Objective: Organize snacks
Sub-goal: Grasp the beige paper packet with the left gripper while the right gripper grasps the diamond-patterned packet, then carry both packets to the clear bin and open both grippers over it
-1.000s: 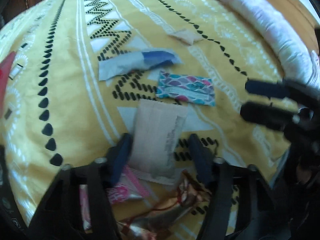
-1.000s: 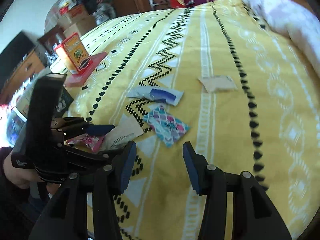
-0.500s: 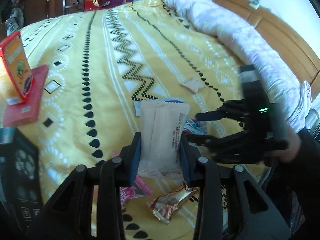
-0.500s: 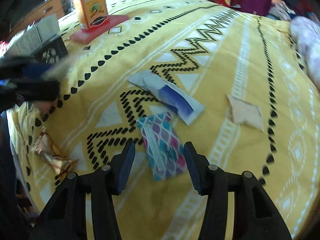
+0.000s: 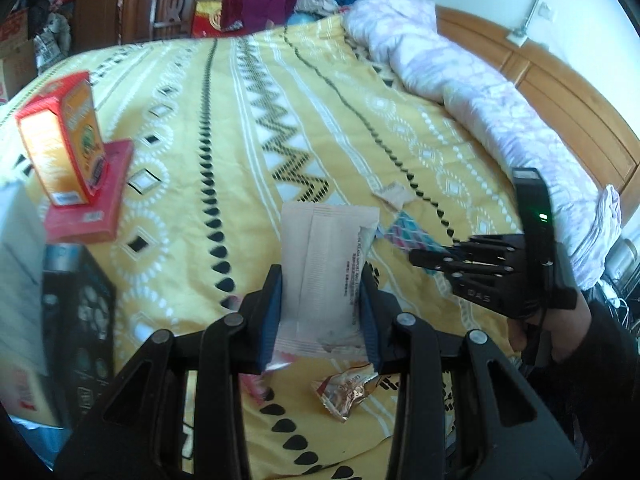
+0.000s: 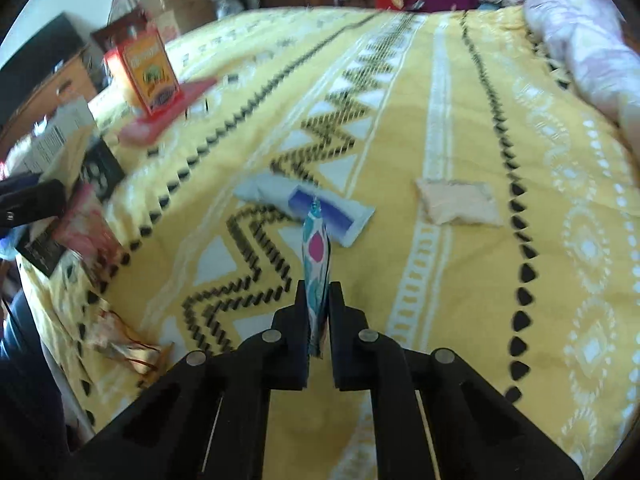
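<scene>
Item: patterned packet (image 6: 317,264), pinched edge-on in the right gripper (image 6: 319,312), whose jaws have just clamped on it; long axis runs forward along the fingers, just above the yellow bedspread (image 6: 440,280). Item: pale wrapper (image 5: 324,276), upright, clasped in the left gripper (image 5: 322,312). Step: both pickups made. Next, likely: carry each to its grouping spot.

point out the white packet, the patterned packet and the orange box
white packet (image 5: 320,264): left wrist view, middle of its flat face, between the left gripper's fingers
patterned packet (image 6: 317,264): right wrist view, on its thin edge above the right gripper's fingers
orange box (image 5: 64,140): left wrist view, on its front face
</scene>
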Available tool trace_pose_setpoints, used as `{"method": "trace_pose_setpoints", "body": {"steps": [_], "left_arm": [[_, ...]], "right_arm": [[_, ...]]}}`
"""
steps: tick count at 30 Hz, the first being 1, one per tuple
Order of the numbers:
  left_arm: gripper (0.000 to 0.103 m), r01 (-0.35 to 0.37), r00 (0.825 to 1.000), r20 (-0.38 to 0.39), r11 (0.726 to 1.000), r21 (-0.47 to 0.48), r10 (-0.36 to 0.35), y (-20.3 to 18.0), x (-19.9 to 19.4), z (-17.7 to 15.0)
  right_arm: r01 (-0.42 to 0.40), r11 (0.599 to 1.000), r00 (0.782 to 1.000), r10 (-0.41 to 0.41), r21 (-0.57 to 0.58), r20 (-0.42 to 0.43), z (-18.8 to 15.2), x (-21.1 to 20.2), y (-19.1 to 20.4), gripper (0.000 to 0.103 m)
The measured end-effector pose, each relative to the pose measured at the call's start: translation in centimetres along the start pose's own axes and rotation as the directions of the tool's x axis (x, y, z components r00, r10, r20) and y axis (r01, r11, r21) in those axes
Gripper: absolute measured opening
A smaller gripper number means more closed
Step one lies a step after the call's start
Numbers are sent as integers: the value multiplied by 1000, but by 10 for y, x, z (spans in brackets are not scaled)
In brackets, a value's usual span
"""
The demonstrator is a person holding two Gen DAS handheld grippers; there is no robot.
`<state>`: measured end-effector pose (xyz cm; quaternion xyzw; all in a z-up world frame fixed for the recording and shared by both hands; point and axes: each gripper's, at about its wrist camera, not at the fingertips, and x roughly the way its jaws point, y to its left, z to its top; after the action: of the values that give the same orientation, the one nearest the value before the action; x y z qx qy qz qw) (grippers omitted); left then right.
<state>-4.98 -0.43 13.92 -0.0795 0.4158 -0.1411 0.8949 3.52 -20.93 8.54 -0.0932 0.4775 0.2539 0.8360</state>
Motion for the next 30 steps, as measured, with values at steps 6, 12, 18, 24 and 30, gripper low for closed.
{"method": "trace_pose_setpoints", "body": {"steps": [6, 12, 18, 24, 30], "left_arm": [[36, -38, 996, 82, 999, -10, 38, 13, -41, 10], [36, -110, 974, 192, 993, -48, 118, 47, -106, 20], [36, -235, 914, 293, 956, -177, 280, 117, -191, 16], [36, -423, 808, 279, 841, -338, 519, 197, -254, -12], [36, -516, 746, 194, 737, -438, 637, 247, -271, -45]], "right_arm": [[21, 999, 992, -25, 32, 126, 18, -46, 16, 9], [-5, 1000, 969, 10, -19, 249, 70, -93, 67, 9], [-116, 984, 938, 153, -135, 312, 127, -118, 162, 9], [-245, 932, 900, 321, -266, 296, 171, -118, 282, 9], [-334, 860, 877, 434, -387, 206, 178, -100, 404, 9]]}}
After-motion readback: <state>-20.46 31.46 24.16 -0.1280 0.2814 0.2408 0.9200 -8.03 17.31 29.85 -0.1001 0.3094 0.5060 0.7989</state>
